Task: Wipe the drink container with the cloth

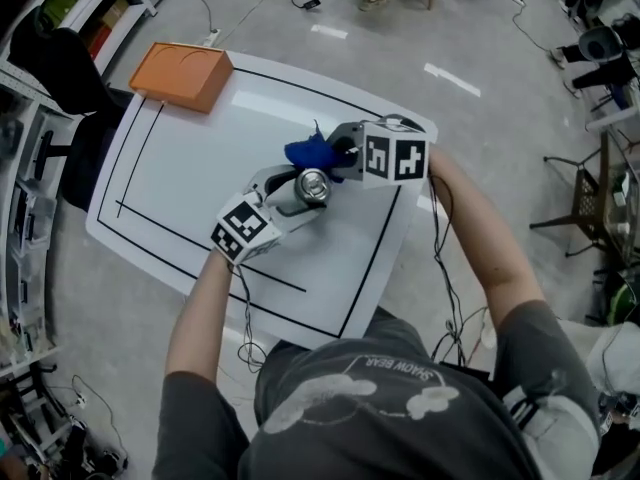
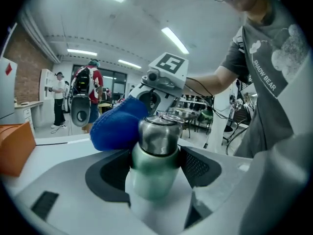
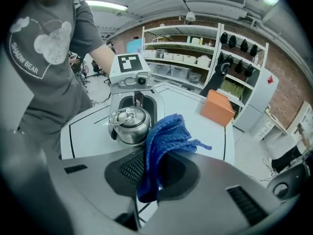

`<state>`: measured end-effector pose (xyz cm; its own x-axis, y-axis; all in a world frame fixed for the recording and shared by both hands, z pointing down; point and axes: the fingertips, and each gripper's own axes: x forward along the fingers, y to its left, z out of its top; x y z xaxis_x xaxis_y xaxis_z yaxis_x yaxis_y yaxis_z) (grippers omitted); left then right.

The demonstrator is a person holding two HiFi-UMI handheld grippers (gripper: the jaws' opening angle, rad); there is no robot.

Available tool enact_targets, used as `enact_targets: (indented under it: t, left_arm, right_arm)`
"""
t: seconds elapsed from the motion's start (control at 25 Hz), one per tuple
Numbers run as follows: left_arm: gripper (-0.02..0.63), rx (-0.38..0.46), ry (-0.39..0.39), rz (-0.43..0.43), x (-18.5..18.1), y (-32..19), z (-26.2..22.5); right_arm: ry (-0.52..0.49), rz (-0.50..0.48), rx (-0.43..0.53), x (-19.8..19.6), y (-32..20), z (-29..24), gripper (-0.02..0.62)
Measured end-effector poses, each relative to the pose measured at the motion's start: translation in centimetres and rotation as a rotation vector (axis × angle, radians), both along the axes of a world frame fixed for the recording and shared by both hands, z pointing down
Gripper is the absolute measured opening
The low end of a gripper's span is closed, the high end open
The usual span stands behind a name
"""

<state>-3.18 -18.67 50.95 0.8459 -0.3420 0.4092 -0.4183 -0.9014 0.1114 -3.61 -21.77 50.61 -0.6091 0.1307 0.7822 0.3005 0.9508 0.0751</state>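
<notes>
A person in a grey T-shirt (image 1: 400,408) leans over a white bench (image 1: 190,163) ruled with black lines. The left gripper (image 1: 287,200) clasps a metal drink container (image 1: 312,186), its shiny top facing up. The right gripper (image 1: 340,156) presses a bunched blue cloth (image 1: 308,152) against the container's far side. An orange box (image 1: 182,73) sits on the bench's far left corner, well apart. Cables trail across the grey floor (image 1: 480,58).

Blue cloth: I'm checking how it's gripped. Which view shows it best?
Right gripper view: the blue cloth is pinched between the right tongs. Left gripper view shows a bunch beside the bottle; head view, a small patch.
</notes>
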Motion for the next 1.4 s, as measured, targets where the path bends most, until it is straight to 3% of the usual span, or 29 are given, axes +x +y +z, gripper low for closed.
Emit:
enact_targets:
  t: [0.12,0.32,0.6,0.92,1.4]
  left_arm:
    - [0.322,-0.001,-0.003,0.049,0.0,0.1,0.0]
    - [0.322,0.005,0.027,0.031,0.1,0.1,-0.1]
    - [0.324,0.003,0.035,0.005,-0.1,0.1,0.1]
    - [0.324,0.011,0.087,-0.131,-1.5,0.2,-0.6]
    - [0.324,0.037,0.120,-0.223,-4.3,3.7,-2.7]
  right_arm:
    - [0.036,-0.045,-0.017,-0.2,-0.3,0.8,0.040]
    - [0.163,-0.127,-0.004,0.5,-0.3,4.1,0.040]
    - [0.205,-0.108,-0.016,0.6,-0.1,6.7,0.040]
    - [0.148,0.126,0.019,1.4,-0.3,6.1,0.041]
    - [0.068,0.546,0.087,4.8,3.7,2.2,0.043]
